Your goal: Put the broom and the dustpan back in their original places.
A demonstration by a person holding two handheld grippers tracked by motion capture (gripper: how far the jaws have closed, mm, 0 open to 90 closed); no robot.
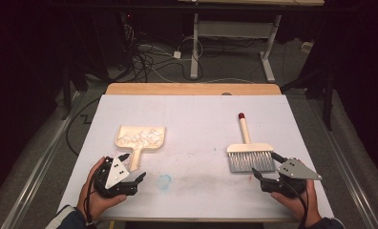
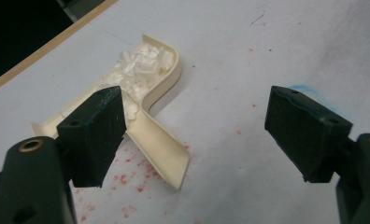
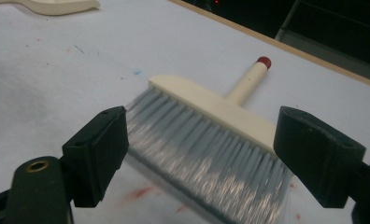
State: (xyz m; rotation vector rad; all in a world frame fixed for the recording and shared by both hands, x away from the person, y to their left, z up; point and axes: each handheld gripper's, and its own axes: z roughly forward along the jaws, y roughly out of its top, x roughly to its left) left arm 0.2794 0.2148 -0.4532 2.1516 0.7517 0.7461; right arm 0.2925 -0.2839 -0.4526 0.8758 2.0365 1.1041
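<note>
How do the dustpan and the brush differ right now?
The dustpan holds white crumpled bits; the brush carries nothing. The dustpan's handle points toward the person; the brush's red-tipped handle points away. Both are cream, lie flat on the table, each before an open gripper.

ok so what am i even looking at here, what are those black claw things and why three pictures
A person sits at a white table holding a hand-held two-jaw tool in each hand: the left gripper and right gripper. One picture looks down from above; the other two come from cameras riding on each gripper, looking along its black jaws. On the table lie a cream dustpan holding white scraps, and a brush with grey bristles. Both grippers are open and hold nothing.
</note>
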